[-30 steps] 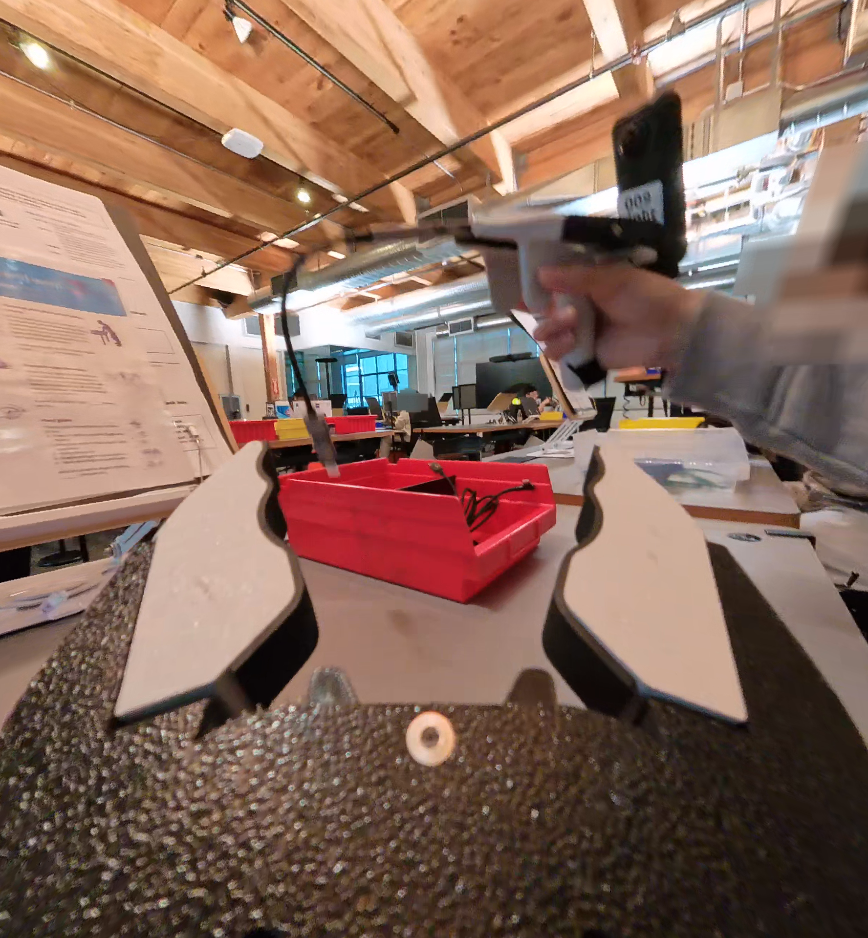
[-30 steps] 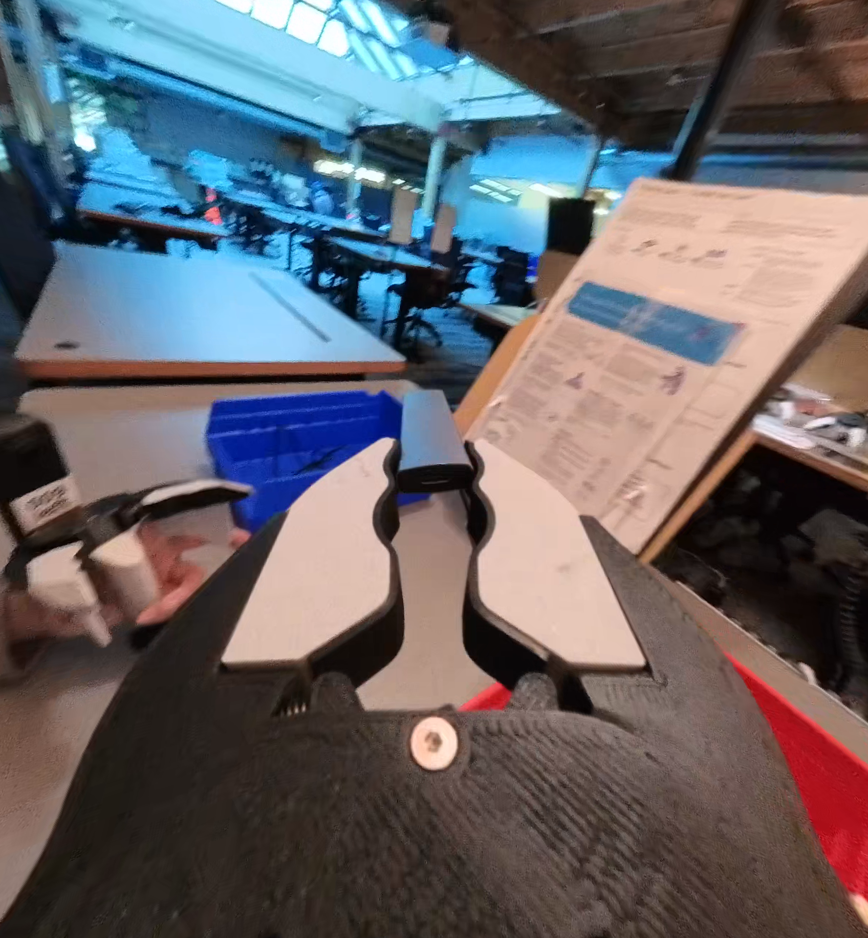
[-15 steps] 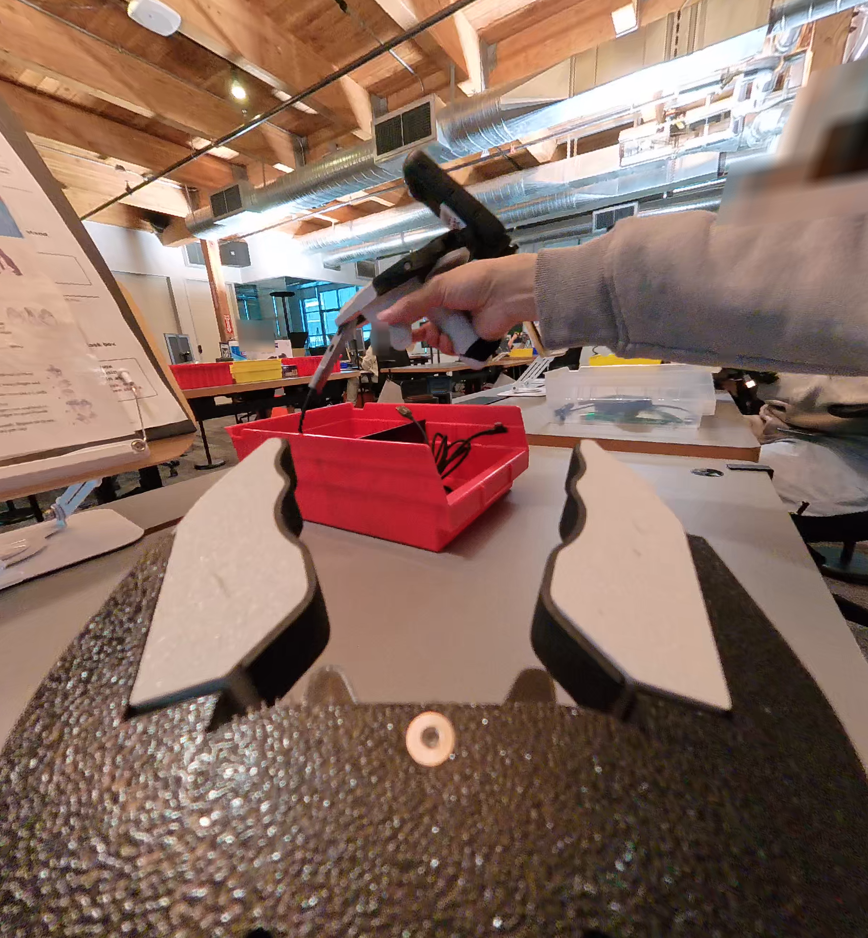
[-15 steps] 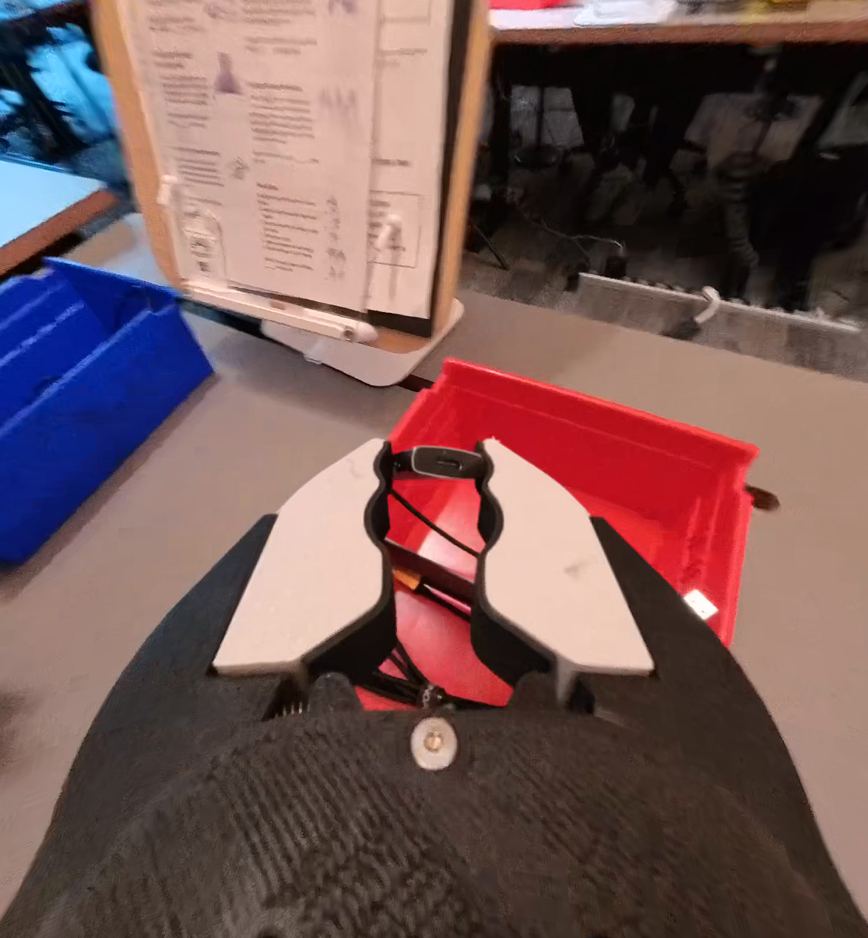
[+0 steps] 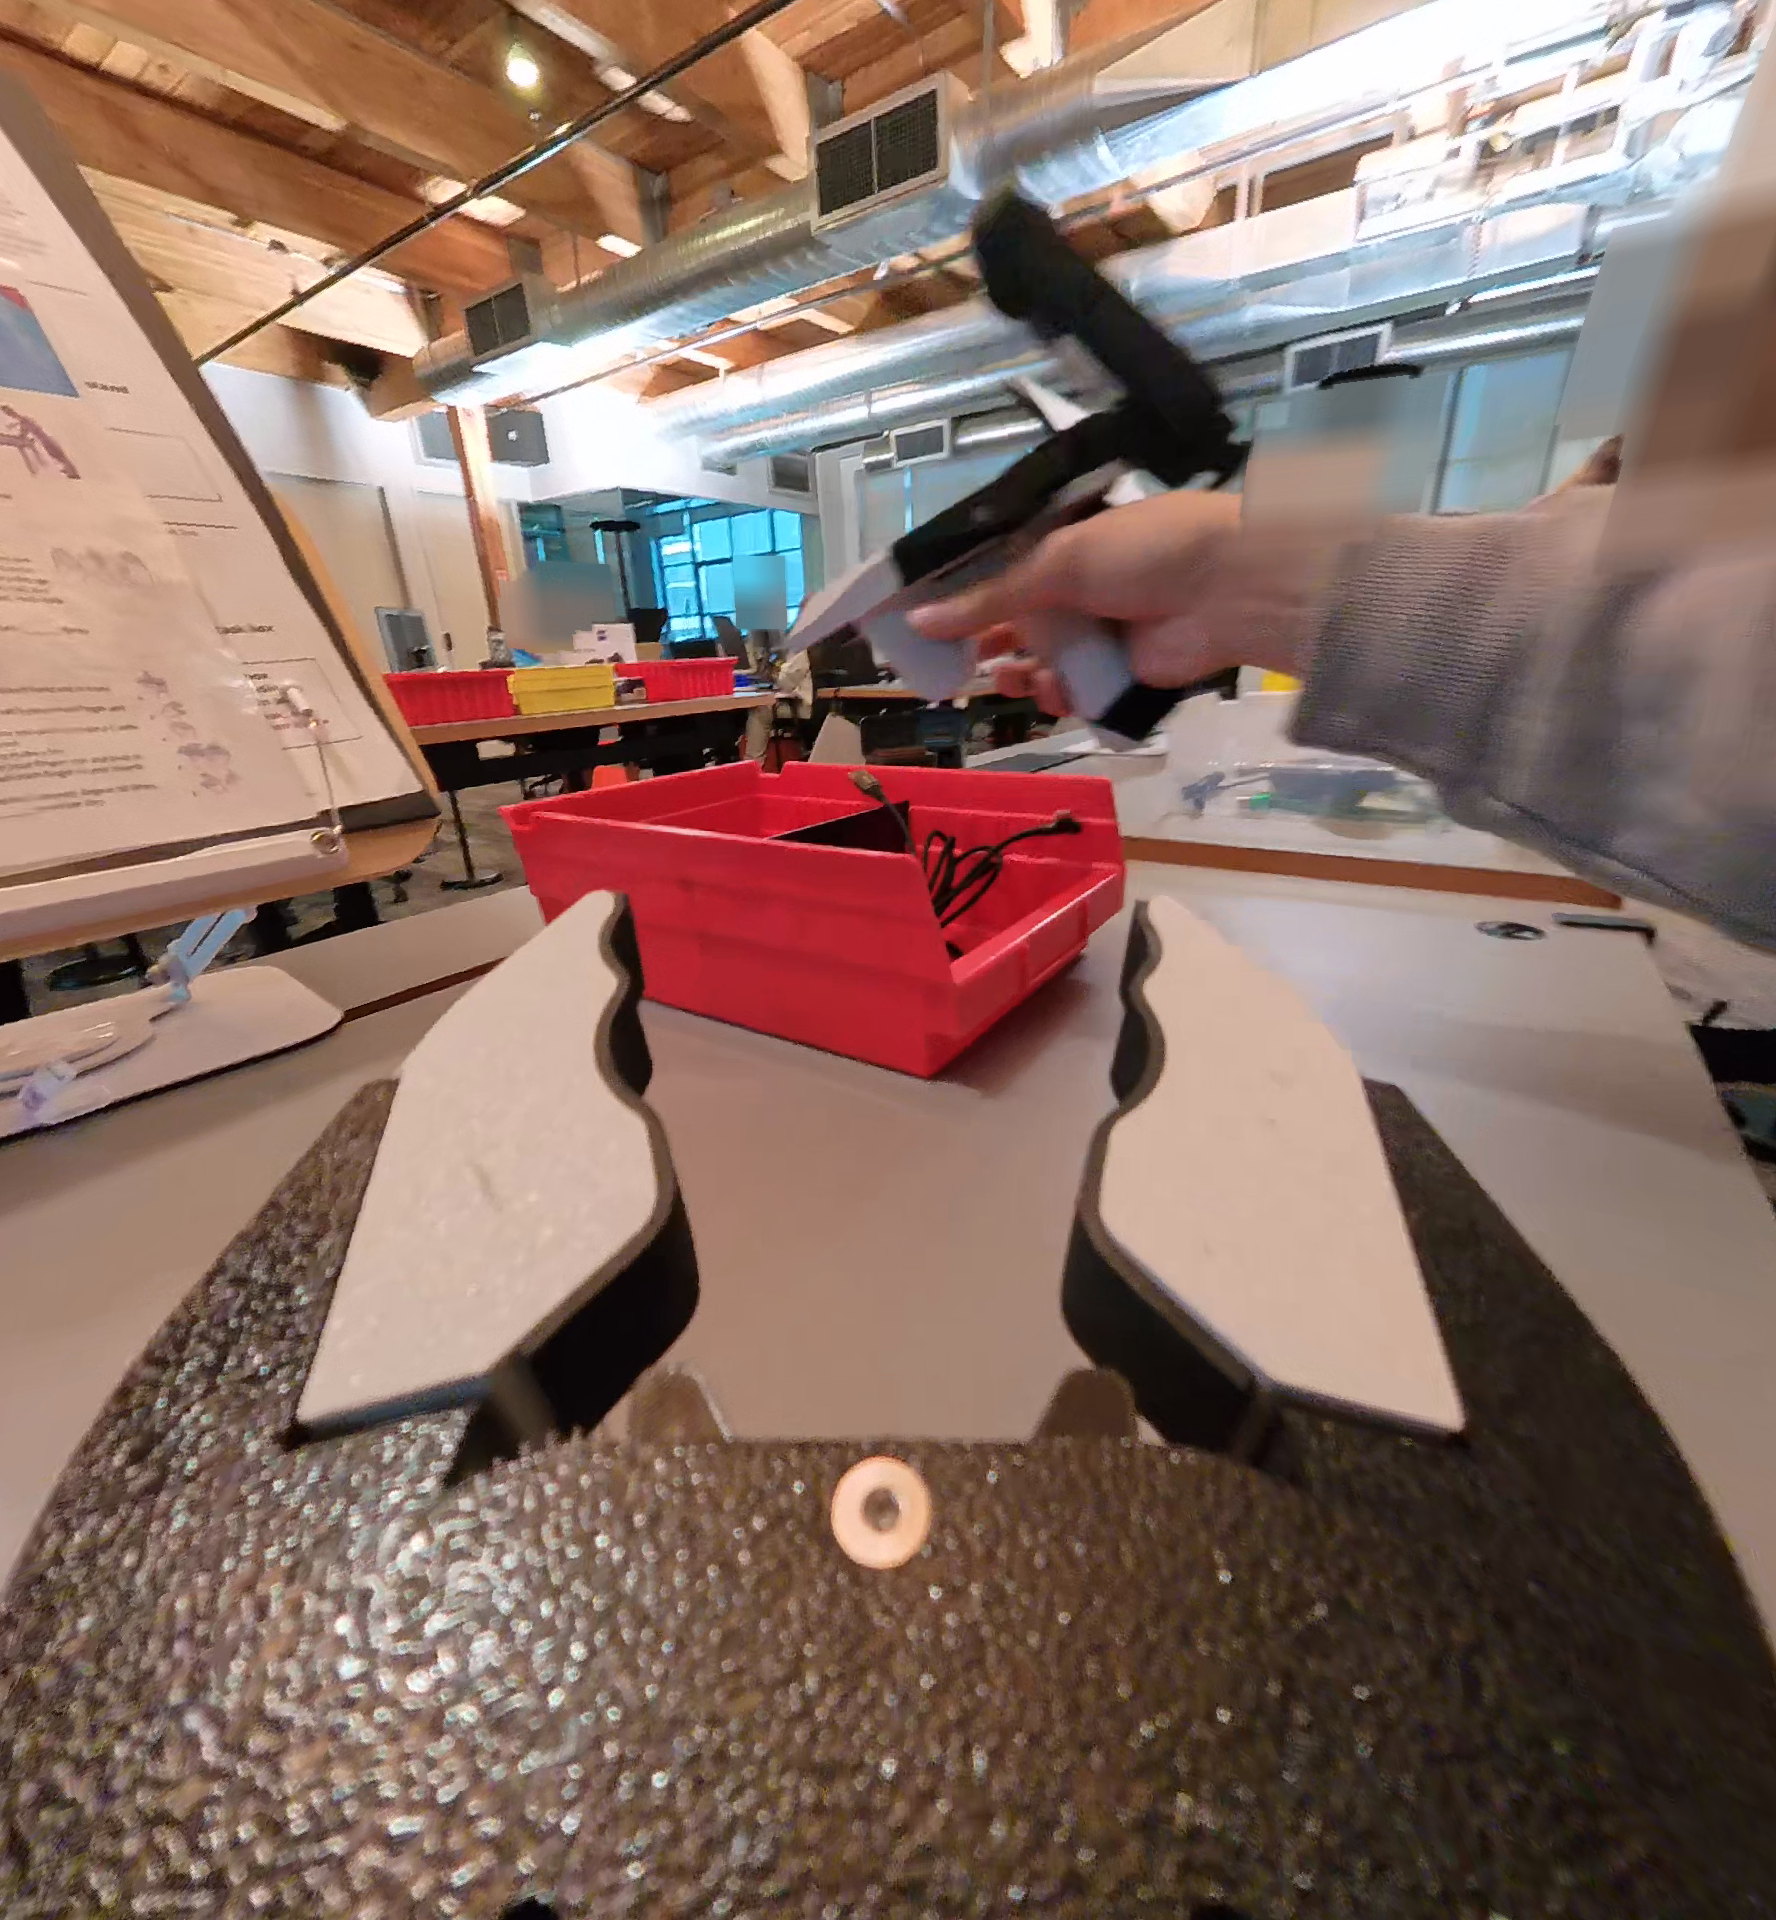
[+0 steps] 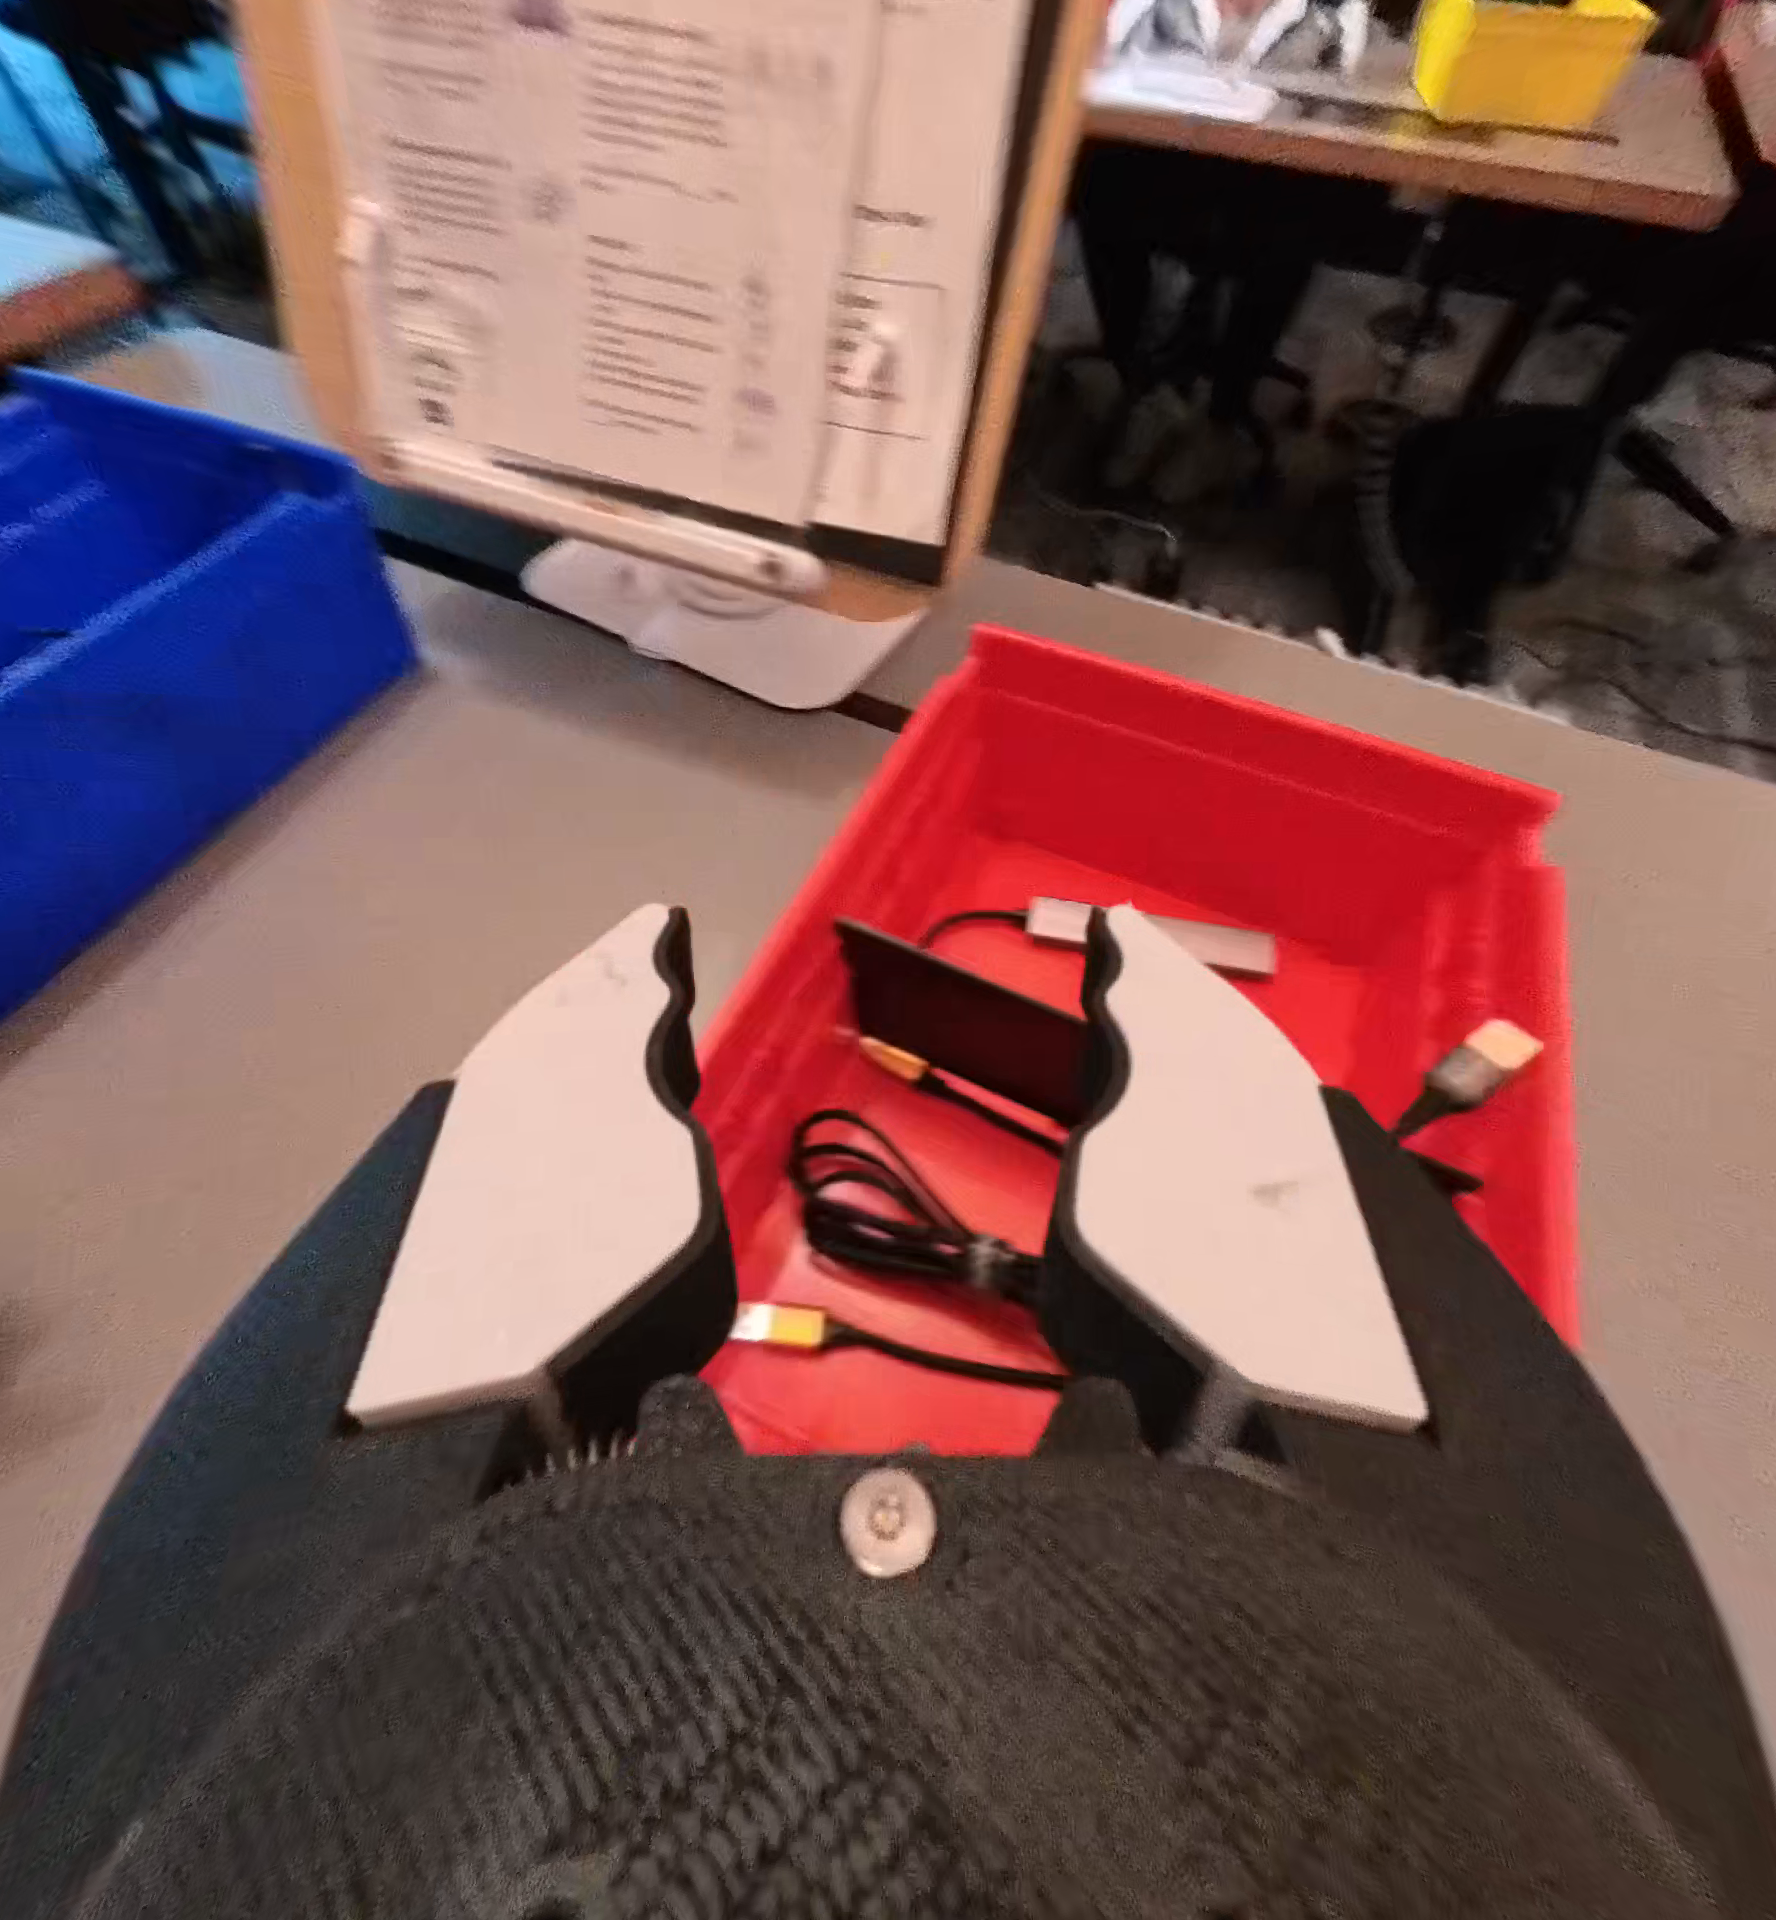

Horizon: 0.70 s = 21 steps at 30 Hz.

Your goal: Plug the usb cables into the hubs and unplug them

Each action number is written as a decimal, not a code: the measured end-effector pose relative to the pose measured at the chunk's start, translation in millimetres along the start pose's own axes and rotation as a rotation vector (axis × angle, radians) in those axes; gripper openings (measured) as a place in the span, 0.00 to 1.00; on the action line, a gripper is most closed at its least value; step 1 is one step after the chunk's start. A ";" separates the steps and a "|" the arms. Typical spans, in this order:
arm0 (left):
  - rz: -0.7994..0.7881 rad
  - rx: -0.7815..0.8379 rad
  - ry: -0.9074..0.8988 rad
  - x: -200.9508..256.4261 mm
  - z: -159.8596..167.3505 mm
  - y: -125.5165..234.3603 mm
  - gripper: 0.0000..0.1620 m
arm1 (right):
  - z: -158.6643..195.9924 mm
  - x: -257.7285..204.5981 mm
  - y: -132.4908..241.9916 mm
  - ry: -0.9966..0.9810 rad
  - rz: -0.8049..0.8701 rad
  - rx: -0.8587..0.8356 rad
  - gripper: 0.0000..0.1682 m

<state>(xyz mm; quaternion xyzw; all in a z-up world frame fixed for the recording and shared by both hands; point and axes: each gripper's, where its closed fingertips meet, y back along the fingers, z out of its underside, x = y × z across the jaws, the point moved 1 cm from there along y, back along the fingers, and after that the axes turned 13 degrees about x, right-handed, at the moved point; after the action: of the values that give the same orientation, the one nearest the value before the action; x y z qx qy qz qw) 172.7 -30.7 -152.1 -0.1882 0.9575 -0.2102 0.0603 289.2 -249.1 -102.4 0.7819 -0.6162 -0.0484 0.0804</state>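
A red bin (image 6: pixel 1258 790) stands on the grey table and holds a grey USB hub (image 6: pixel 1060 921), a coiled black USB cable (image 6: pixel 894 1216) with orange-tipped plugs and a black divider (image 6: pixel 967 1013). A grey plug (image 6: pixel 1476 1075) rests on the bin's right rim. My right gripper (image 6: pixel 889 935) is open and empty, just above the bin's near end. My left gripper (image 5: pixel 879 914) is open and empty, low over the table, facing the red bin (image 5: pixel 811 914). The right gripper also shows in the left wrist view (image 5: pixel 811 629), above the bin in a person's hand.
A blue bin (image 6: pixel 115 665) stands left of the red one. A tilted board with printed sheets (image 6: pixel 676 270) on a white base (image 6: pixel 718 634) stands behind the bins; it also shows at the left of the left wrist view (image 5: pixel 105 623). A clear plastic box (image 5: pixel 1310 795) sits behind.
My right gripper swung down over the red bin, opened and let go of the grey hub, which now lies in the bin. My left gripper stayed open and tilted down a little.
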 end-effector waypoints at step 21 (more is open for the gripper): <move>-0.852 -0.260 1.266 -259.5 17.1 68.7 0.42 | 34.7 -90.6 56.1 -0.207 -0.228 0.252 0.32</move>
<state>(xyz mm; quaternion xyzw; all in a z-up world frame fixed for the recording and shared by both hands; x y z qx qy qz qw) 392.2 120.7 -187.3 -0.3899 0.6713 -0.1689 -0.6073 208.1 -176.2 -128.2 0.8413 -0.5300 -0.0599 -0.0878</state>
